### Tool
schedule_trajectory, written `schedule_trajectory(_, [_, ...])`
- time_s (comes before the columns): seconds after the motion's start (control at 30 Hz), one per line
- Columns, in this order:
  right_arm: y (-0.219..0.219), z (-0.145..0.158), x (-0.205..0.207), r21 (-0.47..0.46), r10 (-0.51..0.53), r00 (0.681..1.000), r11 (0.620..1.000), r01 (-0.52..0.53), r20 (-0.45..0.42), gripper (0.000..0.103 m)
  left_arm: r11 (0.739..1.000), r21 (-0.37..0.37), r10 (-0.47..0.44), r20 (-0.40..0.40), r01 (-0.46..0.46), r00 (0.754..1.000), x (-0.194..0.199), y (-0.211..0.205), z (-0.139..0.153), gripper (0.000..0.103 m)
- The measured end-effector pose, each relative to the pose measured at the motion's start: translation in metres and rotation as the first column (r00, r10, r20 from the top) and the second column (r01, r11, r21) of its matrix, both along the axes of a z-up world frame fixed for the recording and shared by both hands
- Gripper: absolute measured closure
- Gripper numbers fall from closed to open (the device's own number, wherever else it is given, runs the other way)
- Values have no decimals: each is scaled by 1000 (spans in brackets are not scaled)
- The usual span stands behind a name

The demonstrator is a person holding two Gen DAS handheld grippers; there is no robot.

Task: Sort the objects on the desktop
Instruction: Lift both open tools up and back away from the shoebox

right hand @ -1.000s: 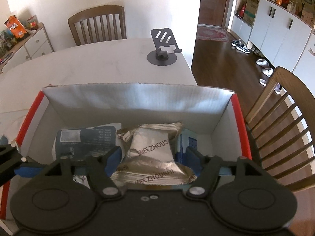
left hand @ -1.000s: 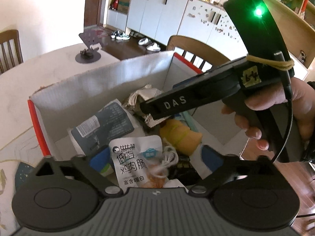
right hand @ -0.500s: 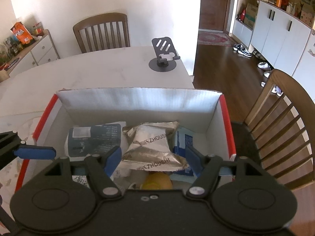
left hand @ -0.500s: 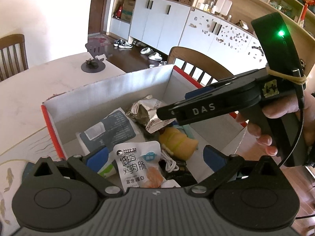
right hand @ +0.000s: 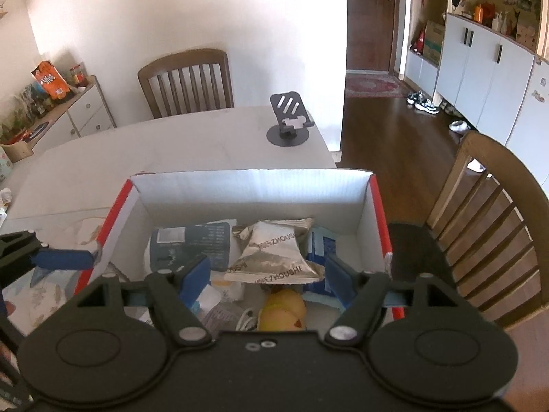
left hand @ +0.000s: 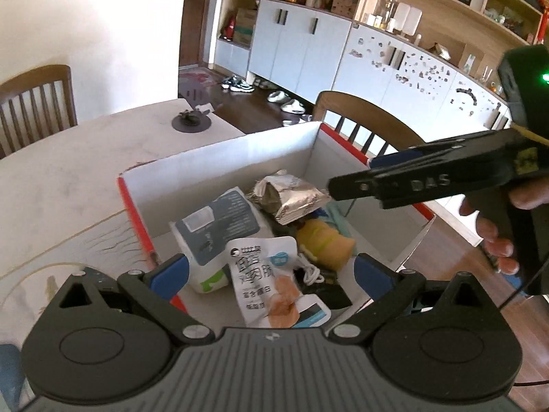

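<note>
Right wrist view: right gripper [right hand: 267, 271] hanging wide, empty, above the box [right hand: 254, 185]; silver packet [right hand: 274, 255] lying inside, atop a yellow toy [right hand: 283, 310]; left gripper [left hand: 271, 269] likewise spread.

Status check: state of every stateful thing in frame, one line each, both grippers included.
Left gripper: open, holding nothing, above the box.
Right gripper: open, holding nothing, above the box.
Box: open-topped, part filled.
Silver packet: sealed, lying on top of the pile.
White pouch: sealed, lying flat.
Dark-label bag: lying on its side in the box.
Phone stand: upright on the table, nothing on it.
</note>
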State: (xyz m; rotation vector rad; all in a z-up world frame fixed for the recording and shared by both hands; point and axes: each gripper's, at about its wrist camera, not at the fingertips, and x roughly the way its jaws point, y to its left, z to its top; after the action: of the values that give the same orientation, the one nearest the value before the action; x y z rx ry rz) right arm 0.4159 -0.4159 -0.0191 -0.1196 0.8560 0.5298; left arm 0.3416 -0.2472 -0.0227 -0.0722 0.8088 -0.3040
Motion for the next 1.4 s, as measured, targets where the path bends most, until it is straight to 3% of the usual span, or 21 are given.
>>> schedule_trajectory(0.53, [-14, 22, -71, 52, -74, 993, 996, 70, 90, 11, 1000, -8, -10, 34, 10, 999, -35, 22, 16, 0])
schedule_trajectory(1.4, [7, 20, -170, 51, -209, 965, 978, 204, 156, 9, 1000, 8, -4, 28, 4, 1000, -90, 48, 17, 0])
